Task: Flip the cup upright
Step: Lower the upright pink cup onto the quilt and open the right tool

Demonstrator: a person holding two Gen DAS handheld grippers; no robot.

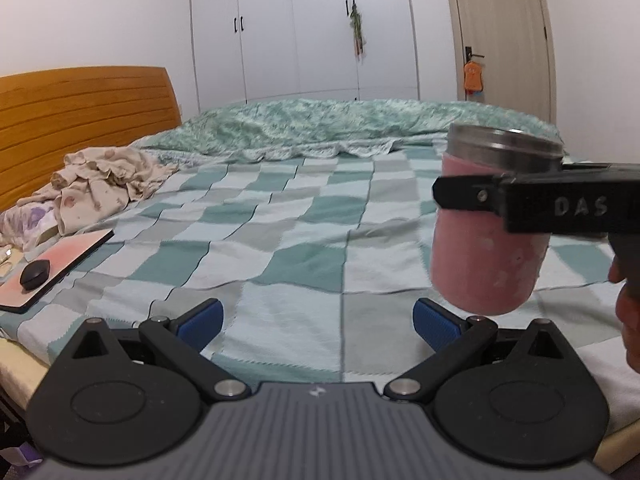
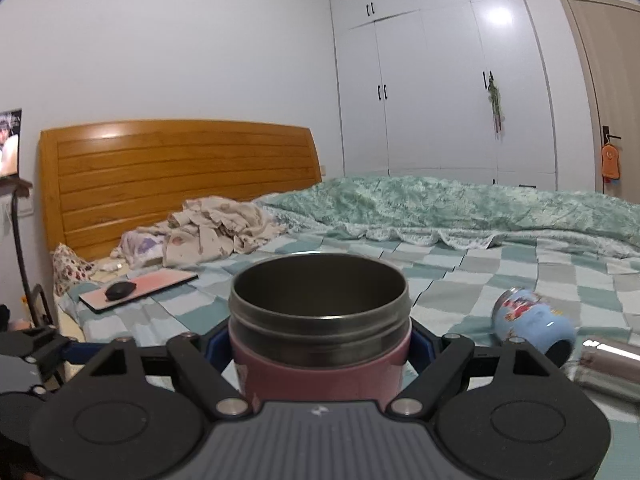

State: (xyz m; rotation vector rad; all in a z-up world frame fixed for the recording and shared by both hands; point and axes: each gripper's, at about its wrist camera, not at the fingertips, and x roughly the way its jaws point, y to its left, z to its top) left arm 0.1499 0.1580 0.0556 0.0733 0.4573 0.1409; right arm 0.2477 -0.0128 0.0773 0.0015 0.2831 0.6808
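A blue cup with red pictures [image 2: 534, 322] lying on its side and a shiny silver bottle [image 2: 610, 364] are seen only in the right wrist view, at the lower right, on the green and white checked bed cover [image 2: 460, 280]. The pink cup with a steel rim [image 2: 320, 328] is pinched by the right tool [image 2: 320, 344] at the frame's middle, mouth up. In the left wrist view, this pink cup [image 1: 490, 228] is held above the bed at the right edge, and the left tool [image 1: 318, 320] is spread wide at the bottom, holding nothing.
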